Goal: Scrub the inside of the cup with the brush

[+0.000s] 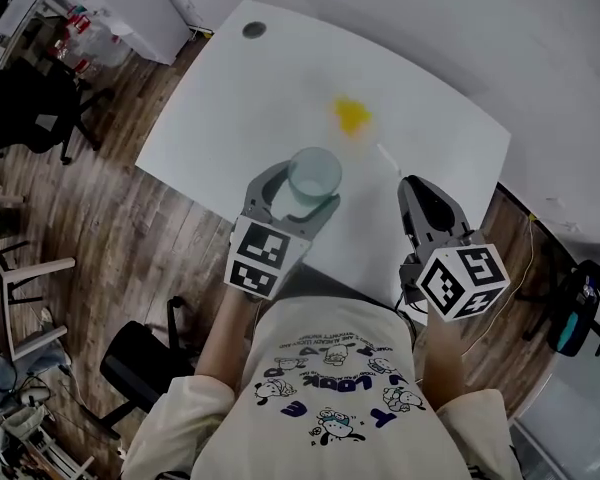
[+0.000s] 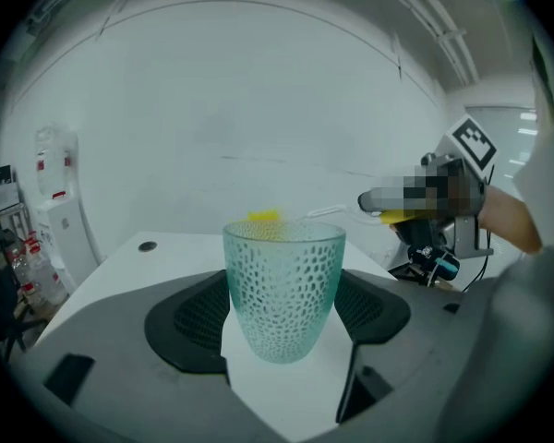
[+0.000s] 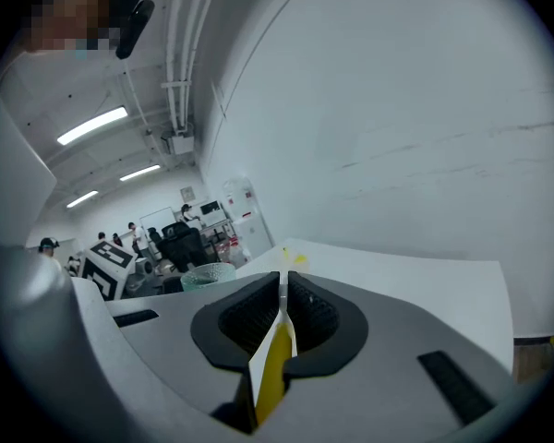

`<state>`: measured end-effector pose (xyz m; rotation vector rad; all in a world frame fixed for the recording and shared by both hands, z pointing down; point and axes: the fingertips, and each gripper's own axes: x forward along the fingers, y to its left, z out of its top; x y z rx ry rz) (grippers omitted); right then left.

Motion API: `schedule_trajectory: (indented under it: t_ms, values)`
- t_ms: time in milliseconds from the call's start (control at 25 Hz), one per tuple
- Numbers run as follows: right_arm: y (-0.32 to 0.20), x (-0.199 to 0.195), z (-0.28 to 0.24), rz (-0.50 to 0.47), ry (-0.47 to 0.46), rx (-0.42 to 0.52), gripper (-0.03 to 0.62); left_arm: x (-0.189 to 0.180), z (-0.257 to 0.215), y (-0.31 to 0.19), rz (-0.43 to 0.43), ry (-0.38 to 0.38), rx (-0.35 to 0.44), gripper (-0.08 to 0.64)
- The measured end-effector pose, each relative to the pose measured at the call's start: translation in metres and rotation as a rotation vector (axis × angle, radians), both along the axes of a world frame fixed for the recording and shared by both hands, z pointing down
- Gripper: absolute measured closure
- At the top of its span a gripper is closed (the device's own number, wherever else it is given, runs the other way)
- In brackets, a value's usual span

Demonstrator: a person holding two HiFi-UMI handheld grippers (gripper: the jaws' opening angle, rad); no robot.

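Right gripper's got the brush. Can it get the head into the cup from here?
Probably yes. The cup stands upright in the left gripper, its mouth open upward with nothing over it. The right gripper is shut on the brush beside it, and nothing lies between them.

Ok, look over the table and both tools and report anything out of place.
Nothing stands out. The cup stands upright and intact between the left hand-held gripper's jaws. The right hand-held gripper clamps the brush by its handle, and no spill shows on the white table.
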<state>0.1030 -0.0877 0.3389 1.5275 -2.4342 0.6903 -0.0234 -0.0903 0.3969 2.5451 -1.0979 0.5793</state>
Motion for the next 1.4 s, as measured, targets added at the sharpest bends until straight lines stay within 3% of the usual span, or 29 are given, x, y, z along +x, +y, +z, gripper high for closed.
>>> schedule_trajectory:
  t_ms: [480, 1400]
  values:
    - [0.007, 0.006, 0.023, 0.094, 0.051, 0.008, 0.549, 0.009, 0.004, 0.006, -0.057, 0.033, -0.026, 0.206]
    - [0.000, 0.005, 0.019, 0.088, 0.078, 0.042, 0.549, 0.020, -0.006, -0.002, -0.052, 0.055, -0.022, 0.205]
